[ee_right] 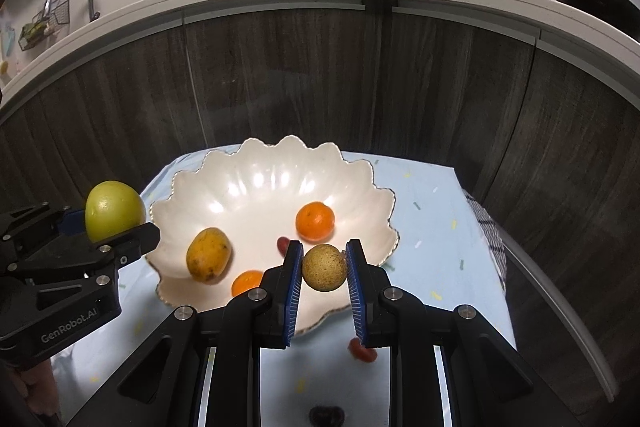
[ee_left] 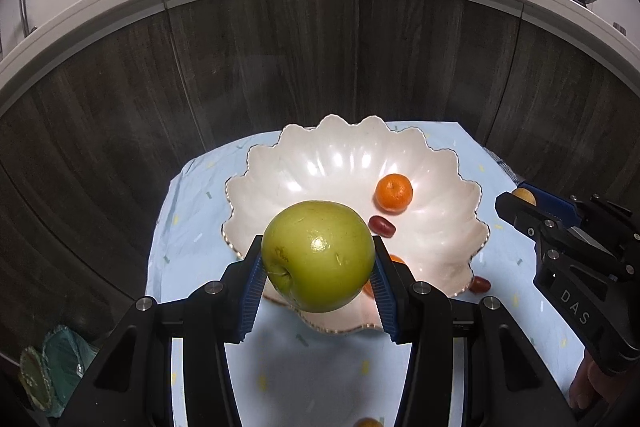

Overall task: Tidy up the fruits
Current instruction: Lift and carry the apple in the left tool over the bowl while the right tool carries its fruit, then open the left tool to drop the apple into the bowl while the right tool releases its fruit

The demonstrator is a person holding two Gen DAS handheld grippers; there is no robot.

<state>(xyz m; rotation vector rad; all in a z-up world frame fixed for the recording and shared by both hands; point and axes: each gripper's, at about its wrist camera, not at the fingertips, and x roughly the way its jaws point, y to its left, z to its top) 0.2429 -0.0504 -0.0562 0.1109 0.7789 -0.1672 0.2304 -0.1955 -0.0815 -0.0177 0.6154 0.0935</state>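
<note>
The left gripper [ee_left: 318, 283] clamps a large round green apple [ee_left: 318, 255] between its blue ribbed pads, above the near rim of a wide, glossy white scalloped bowl [ee_left: 332, 163]. The right gripper [ee_right: 324, 279], jaws narrow, pinches a small round tan fruit [ee_right: 324, 267] over the bowl's near edge. Inside the bowl lie a yellow-brown oval mango [ee_right: 208, 259], a round orange tangerine [ee_right: 315, 221] nearer the middle, a second tangerine [ee_right: 246, 283] toward the near rim, and a small dark red fruit [ee_left: 381, 225]. Another small red fruit [ee_left: 479, 284] rests just outside the bowl's rim on the pale blue speckled cloth [ee_left: 192, 211] beneath it.
</note>
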